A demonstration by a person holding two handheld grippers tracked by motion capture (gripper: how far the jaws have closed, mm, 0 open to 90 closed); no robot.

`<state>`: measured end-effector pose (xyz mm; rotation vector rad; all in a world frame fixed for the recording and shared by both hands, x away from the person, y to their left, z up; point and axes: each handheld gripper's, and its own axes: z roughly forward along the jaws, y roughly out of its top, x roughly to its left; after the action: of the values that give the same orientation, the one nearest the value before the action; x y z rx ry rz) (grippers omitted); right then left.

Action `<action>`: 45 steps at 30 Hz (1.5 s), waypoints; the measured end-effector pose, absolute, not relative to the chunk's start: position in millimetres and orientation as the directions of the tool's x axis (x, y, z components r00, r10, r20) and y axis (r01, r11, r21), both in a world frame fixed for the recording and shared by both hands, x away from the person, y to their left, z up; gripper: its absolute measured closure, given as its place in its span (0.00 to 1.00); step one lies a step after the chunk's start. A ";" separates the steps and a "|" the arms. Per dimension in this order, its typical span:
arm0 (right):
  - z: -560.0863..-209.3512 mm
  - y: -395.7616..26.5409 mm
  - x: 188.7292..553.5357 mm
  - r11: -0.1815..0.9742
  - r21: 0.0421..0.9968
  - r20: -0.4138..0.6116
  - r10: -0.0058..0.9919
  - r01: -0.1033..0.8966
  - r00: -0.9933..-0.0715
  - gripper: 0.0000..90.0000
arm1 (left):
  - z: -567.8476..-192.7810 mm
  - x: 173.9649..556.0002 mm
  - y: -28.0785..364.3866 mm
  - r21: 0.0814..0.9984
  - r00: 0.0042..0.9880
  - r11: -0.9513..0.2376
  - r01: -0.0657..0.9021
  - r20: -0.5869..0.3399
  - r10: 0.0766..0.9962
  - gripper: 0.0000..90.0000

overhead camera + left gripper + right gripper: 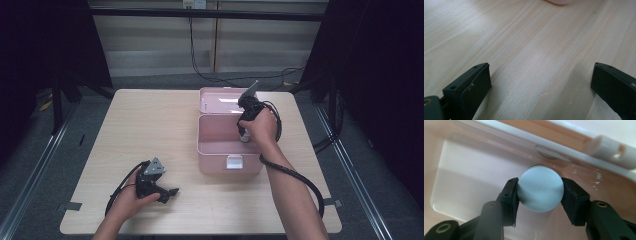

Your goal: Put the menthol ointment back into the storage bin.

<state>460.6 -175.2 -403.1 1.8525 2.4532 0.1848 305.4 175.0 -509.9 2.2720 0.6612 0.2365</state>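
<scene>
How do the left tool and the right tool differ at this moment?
The left tool has its jaws wide apart with nothing between them; the right tool is shut on a pale blue round cap. The left lies low over the bare table; the right reaches down into the open pink box. Both have black jaws.

One pink box (227,145) (lid open), one round pale-blue cap (540,190), two grippers, one table (145,130).

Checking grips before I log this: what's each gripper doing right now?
Left gripper: open, empty, low over the table.
Right gripper: closed on a pale round cap inside the pink box.
</scene>
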 end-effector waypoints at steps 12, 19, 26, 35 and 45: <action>-409.3 -167.8 460.9 0.267 0.174 -0.020 0.963 0.948 -0.268 0.55 | -509.9 305.4 175.0 0.708 0.850 -0.590 0.388 -0.028 0.526 0.03; -406.2 -168.4 460.2 0.269 0.193 -0.049 0.963 0.944 -0.264 0.56 | -509.9 305.5 175.0 0.708 0.850 -0.590 0.388 -0.029 0.525 0.02; -406.6 -170.9 457.7 0.276 0.192 -0.044 0.961 0.942 -0.273 0.54 | -509.9 305.5 175.0 0.708 0.850 -0.590 0.388 -0.029 0.525 0.02; -401.2 -170.4 451.2 0.285 0.175 -0.025 0.958 0.942 -0.285 0.48 | -509.9 305.5 175.0 0.708 0.851 -0.590 0.388 -0.029 0.525 0.02; -384.1 -166.7 441.7 0.335 0.167 -0.001 0.941 0.927 -0.340 0.36 | -509.7 305.5 175.2 0.706 0.852 -0.592 0.389 -0.031 0.523 0.02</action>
<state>441.7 -166.7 -384.1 1.7456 2.4864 0.2080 305.5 175.2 -509.7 2.2753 0.6582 0.2306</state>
